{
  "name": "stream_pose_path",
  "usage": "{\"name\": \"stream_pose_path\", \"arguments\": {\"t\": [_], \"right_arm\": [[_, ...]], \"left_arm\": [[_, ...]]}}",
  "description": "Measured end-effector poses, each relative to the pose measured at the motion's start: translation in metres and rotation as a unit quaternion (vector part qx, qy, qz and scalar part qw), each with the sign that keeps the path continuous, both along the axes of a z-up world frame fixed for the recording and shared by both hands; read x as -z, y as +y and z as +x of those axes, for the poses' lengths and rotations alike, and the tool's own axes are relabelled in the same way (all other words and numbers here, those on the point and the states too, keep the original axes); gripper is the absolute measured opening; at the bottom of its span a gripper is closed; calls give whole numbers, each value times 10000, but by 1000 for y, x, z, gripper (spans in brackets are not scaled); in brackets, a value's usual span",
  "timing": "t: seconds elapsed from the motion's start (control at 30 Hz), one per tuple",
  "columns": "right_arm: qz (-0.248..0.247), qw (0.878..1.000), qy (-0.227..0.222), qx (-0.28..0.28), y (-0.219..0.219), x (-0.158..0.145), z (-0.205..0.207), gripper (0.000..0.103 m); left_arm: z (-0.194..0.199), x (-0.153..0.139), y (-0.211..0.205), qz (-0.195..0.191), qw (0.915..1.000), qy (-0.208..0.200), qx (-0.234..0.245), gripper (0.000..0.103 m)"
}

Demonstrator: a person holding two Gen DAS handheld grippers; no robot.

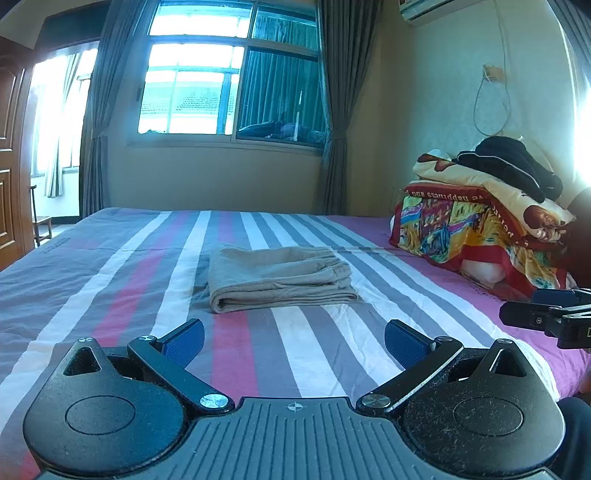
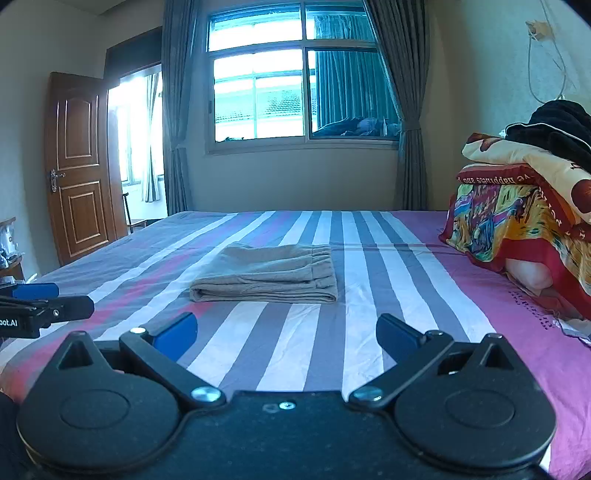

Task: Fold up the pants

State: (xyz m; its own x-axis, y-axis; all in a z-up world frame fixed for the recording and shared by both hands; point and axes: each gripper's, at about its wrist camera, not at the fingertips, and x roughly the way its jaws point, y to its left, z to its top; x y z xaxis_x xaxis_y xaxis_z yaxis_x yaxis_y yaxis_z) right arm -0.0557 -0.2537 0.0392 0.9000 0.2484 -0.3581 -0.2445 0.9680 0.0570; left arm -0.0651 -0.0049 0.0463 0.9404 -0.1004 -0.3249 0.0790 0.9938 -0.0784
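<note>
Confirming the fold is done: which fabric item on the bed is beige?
The folded pants mid-bed, lying alone on the striped sheet; the bedding pile is multicoloured, topped by black clothing.

- The air conditioner is cut off by the left wrist view's top edge.
- The right tool runs off that view's right edge.
- Items on the windowsill, perhaps clothes, are too blurred to identify.
- Clutter at the left edge is cropped.

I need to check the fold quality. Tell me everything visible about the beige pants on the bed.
The beige pants are soft, slightly wrinkled cloth folded into a flat, layered rectangle. The gathered waistband is on the right, and the rounded fold faces the cameras. They lie mid-bed on the striped sheet, touching nothing else. Both grippers sit short of them.
</note>
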Motion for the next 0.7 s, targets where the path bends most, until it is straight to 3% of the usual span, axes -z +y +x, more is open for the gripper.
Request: {"name": "stream_pose_path", "arguments": {"t": [0.7], "right_arm": [[-20,10000,24,-50,2,-2,4,102]], "left_arm": [[1,0,3,-25,10000,-22,-16,103]]}}
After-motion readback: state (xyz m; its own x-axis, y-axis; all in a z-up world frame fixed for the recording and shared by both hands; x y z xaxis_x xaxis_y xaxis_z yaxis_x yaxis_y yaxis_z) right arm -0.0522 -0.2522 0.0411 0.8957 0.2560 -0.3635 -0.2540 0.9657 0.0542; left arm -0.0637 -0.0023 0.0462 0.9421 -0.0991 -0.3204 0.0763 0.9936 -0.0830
